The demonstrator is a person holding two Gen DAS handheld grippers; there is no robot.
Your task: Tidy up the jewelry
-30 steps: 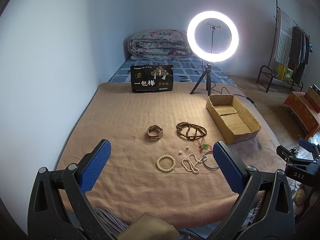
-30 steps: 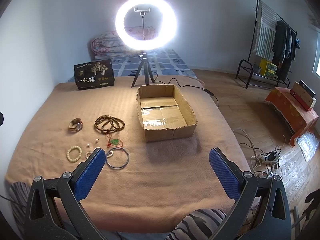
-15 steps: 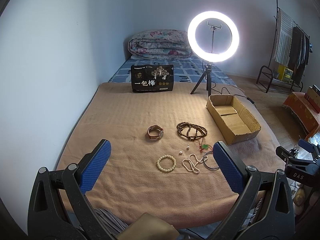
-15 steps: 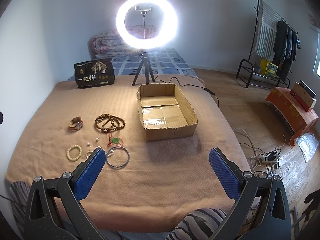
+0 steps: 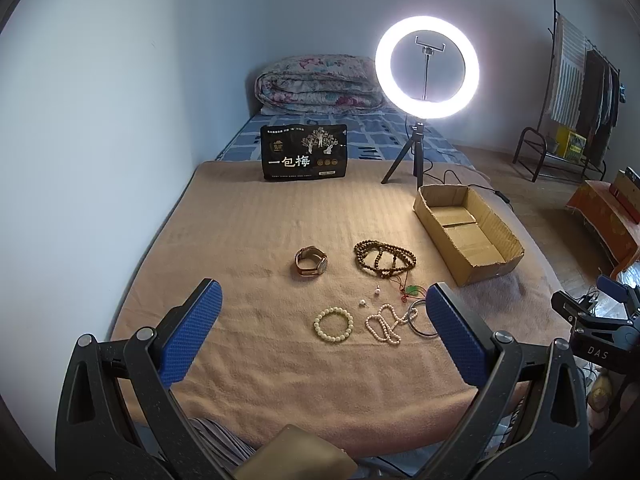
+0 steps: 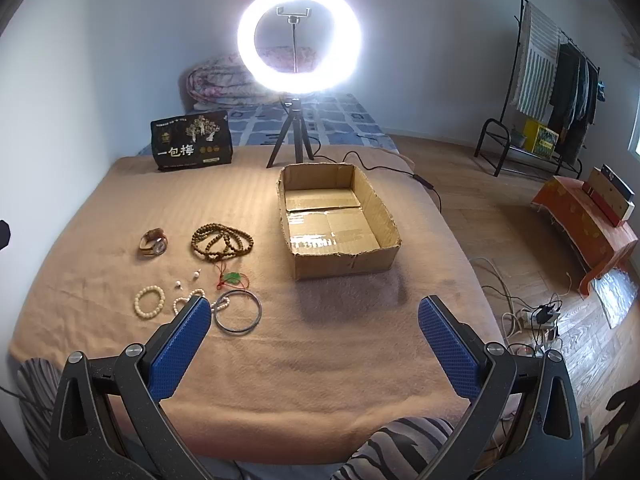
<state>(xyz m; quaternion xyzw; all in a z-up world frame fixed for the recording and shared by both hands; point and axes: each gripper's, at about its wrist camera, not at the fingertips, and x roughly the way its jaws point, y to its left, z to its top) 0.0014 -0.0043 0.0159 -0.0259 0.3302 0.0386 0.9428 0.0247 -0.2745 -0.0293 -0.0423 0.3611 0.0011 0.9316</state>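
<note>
Both my grippers, left (image 5: 320, 320) and right (image 6: 314, 320), hover with jaws wide apart, holding nothing. Watch (image 5: 311, 262), bead necklace (image 5: 384, 258) and bracelets (image 5: 333, 325) lie on blanket (image 5: 260, 232), left of cardboard box (image 6: 340, 220).

Place: a home bedroom
Bed: tan blanket (image 6: 328, 360) over a blue patterned sheet (image 5: 372, 136)
Bedding: folded floral quilt (image 5: 316, 84) by the wall
Clothes: garment rack (image 6: 552, 76) (shirts hanging)
Floor: wood boards (image 6: 500, 216)

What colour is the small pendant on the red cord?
Green pendant, clearest in the right wrist view.
</note>
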